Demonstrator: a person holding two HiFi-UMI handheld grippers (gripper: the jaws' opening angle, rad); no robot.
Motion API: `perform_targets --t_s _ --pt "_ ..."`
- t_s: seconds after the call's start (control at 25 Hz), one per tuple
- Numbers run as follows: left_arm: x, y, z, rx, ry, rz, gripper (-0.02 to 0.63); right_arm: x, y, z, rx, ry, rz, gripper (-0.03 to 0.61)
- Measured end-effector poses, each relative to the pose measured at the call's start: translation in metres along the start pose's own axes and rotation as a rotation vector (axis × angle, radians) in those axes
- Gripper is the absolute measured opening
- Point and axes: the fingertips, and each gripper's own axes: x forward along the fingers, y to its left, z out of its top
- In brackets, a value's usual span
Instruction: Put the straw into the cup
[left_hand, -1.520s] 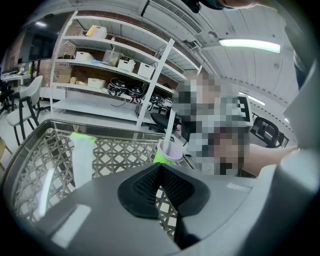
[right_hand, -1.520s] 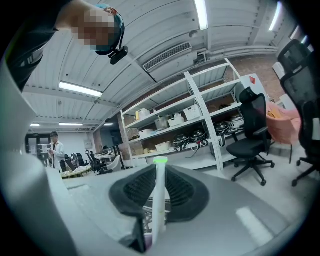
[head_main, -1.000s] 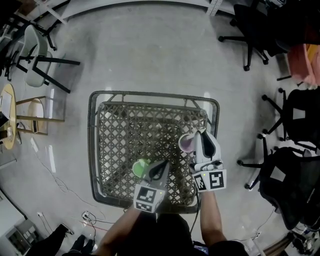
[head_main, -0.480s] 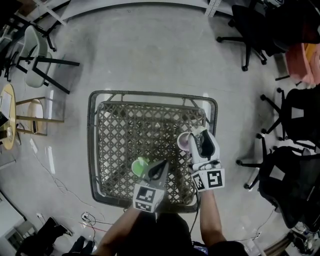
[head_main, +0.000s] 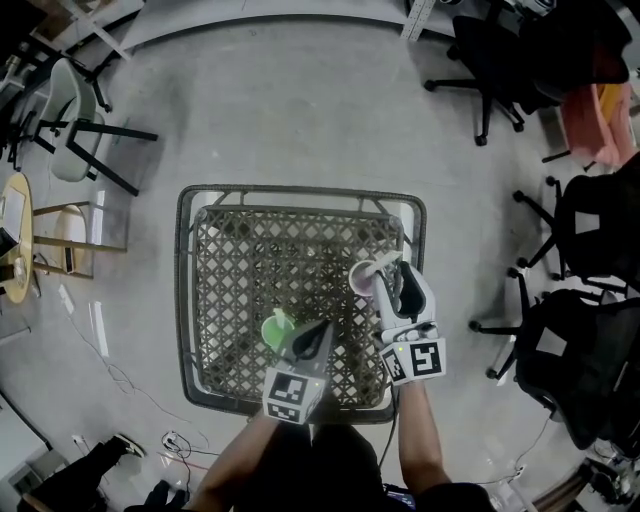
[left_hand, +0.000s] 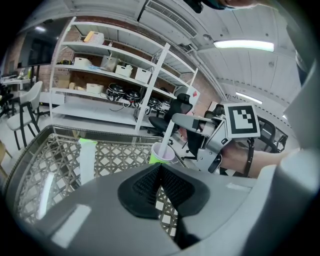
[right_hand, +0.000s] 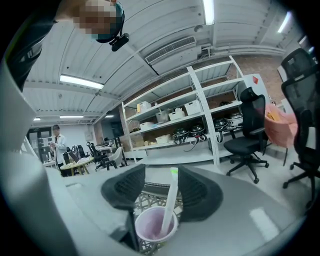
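The left claw (left_hand: 160, 172) is closed with nothing between its pads, and its own grey body hides most of the tabletop (head_main: 250, 250) beneath it. In the head view it lies on the near left of the cup, well apart from it. One round green thing (head_main: 277, 329) sits at that claw's tip; what it is cannot be made out. The right claw (right_hand: 161, 186) is on the near side of the cup (right_hand: 156, 227). Its jaws have just been opening and now stand wide on either side of the cup, pressing on nothing. There is one cup, pale purple, on the woven tabletop. One white straw (right_hand: 170, 202) with a green tip leans inside it, and its lower end is lost in the cup. The cup's base is cut off by the bottom edge of the right gripper view. Beyond the cup stands white shelving (right_hand: 200, 115) with small, unclear items. Black office chairs (head_main: 590, 230) to the right of the cup are partly cut off, so their number is uncertain.
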Motion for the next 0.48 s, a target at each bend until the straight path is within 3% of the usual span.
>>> perform_targets --t_s 0.48 --pt "-0.033 -0.012 0.027 0.028 -0.068 0.023 0.005 -0.045 0.021 0.022 -0.034 0.013 0.005 0.193"
